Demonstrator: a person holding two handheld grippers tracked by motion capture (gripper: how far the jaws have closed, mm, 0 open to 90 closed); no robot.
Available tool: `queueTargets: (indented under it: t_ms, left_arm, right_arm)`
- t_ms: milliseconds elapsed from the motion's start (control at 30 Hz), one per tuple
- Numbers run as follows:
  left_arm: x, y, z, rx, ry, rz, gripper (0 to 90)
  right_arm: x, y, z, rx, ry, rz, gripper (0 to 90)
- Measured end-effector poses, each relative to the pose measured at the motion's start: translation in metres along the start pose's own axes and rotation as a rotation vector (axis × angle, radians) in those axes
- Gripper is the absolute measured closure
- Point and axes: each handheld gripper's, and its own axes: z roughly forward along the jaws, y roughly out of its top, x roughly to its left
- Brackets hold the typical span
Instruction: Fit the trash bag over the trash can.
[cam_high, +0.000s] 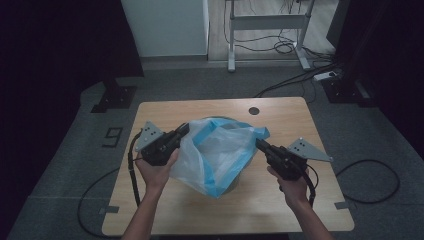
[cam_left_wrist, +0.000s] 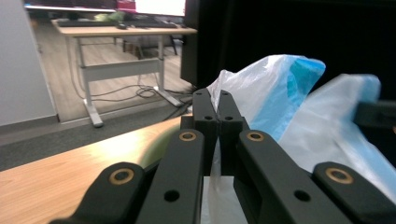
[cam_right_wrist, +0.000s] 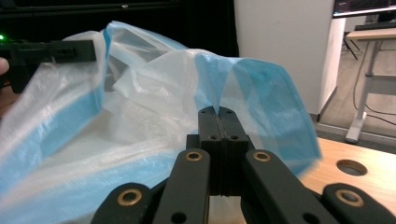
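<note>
A thin see-through plastic bag with a blue rim hangs stretched open between both grippers over the wooden table. My left gripper is shut on the bag's left rim; in the left gripper view the film runs in between the closed jaws. My right gripper is shut on the right rim, where the blue edge is pinched at the jaw tips. A round green container sits under the bag, mostly covered by it.
A round hole is cut in the table's far side. Beyond the table stand a white cabinet and a desk frame, with cables on the floor. Dark curtains close in left and right.
</note>
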Motion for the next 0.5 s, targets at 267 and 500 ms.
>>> queueTargets:
  t_ms: [267, 500]
  left_arm:
    - [0.022, -0.002, 0.003, -0.047, 0.035, -0.078, 89.8]
    - [0.045, 0.008, 0.014, -0.077, 0.055, -0.135, 89.8]
  right_arm:
    - [-0.014, 0.004, 0.003, 0.014, -0.044, -0.011, 89.2]
    - [-0.039, 0.023, 0.016, 0.032, -0.118, -0.029, 89.2]
